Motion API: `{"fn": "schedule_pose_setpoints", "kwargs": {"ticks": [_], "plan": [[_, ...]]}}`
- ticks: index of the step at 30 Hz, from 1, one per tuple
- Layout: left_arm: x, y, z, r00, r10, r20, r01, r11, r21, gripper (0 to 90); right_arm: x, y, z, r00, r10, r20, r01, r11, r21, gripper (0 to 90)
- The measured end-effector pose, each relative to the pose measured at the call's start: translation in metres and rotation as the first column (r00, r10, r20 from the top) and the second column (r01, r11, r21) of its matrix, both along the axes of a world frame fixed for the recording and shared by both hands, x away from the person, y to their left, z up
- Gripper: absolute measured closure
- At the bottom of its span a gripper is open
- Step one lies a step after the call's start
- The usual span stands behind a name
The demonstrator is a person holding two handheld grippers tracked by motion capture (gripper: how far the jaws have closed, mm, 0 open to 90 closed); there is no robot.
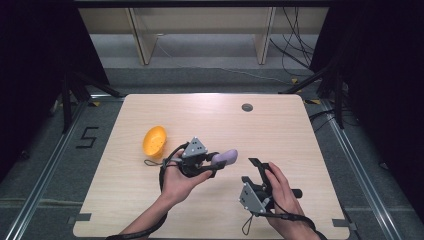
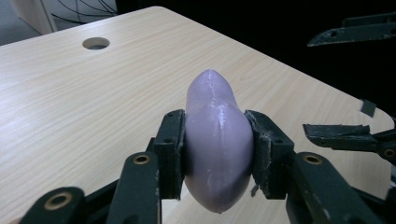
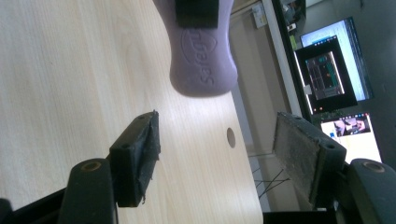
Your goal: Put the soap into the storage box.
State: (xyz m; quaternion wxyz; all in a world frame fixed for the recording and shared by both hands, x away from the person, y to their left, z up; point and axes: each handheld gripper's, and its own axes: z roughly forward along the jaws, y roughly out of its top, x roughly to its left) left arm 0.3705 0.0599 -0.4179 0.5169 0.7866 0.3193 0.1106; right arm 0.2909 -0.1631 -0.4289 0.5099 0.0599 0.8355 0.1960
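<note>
A smooth lilac oval object (image 1: 225, 157) is held just above the middle of the wooden table (image 1: 280, 130). My left gripper (image 1: 212, 161) is shut on it; in the left gripper view the lilac object (image 2: 217, 142) bulges between both pads (image 2: 173, 151). My right gripper (image 1: 259, 167) is open a short way to the right of it, jaws wide apart. In the right gripper view the lilac object (image 3: 201, 51) hangs ahead of the open right gripper (image 3: 217, 144), with raised lettering on its side and a black pad of the other gripper across its top.
An orange bowl-shaped piece (image 1: 154, 141) lies on the table's left part, left of my left hand. A round cable hole (image 1: 247, 107) sits near the far edge. Monitors (image 3: 334, 77) glow beyond the table in the right gripper view.
</note>
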Motion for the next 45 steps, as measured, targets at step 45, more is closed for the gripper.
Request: {"fn": "schedule_pose_setpoints", "kwargs": {"ticks": [45], "plan": [[-0.024, 0.061, -0.012, 0.9312, 0.337, 0.139, -0.331, 0.9415, -0.064, 59.0, 0.005, -0.022, -0.005, 0.9972, -0.051, -0.054, 0.054, 0.997, 0.058, 32.3]]}}
